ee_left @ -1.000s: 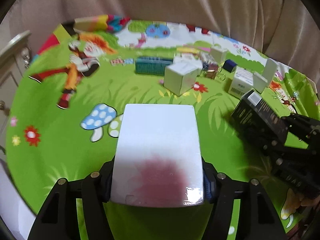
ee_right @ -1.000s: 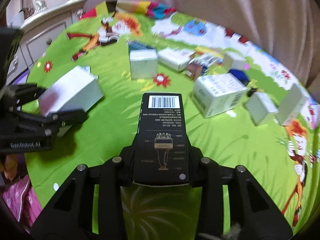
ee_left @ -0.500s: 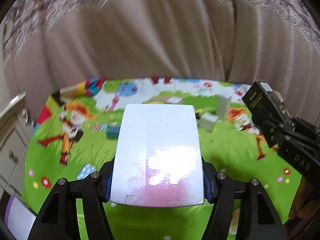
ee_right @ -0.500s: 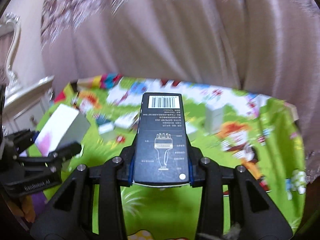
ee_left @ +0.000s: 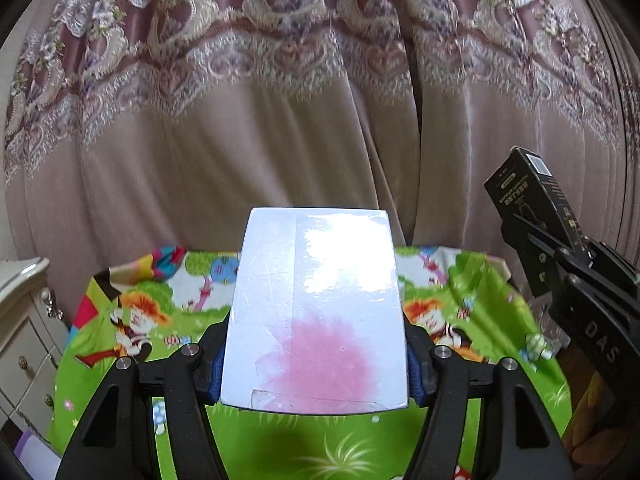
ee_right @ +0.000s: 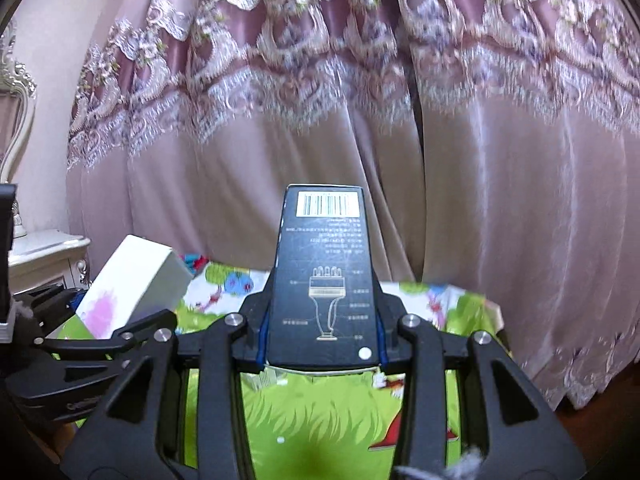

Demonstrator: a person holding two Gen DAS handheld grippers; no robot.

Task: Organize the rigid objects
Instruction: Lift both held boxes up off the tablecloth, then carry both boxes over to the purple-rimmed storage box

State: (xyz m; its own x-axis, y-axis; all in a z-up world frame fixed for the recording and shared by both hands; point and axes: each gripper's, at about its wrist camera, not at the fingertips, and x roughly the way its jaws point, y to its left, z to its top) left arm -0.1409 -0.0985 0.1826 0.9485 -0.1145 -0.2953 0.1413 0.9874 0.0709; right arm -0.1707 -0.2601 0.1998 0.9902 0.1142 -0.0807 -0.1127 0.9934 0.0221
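Note:
My left gripper (ee_left: 314,364) is shut on a white box with a pink blotch (ee_left: 316,312) and holds it high above the table. That box also shows at the left of the right wrist view (ee_right: 132,284). My right gripper (ee_right: 322,332) is shut on a tall black box with a barcode (ee_right: 326,276), also raised. The black box shows at the right of the left wrist view (ee_left: 532,200). The other boxes on the table are hidden behind the held boxes.
A table with a green cartoon cloth (ee_left: 280,448) lies below both grippers. Pink lace-trimmed curtains (ee_left: 280,120) hang right behind it. A white cabinet (ee_left: 20,320) stands at the left; it shows in the right wrist view too (ee_right: 40,256).
Both grippers have lifted and tilted up with their boxes. The view has swung from the table and its loose boxes to the curtains.

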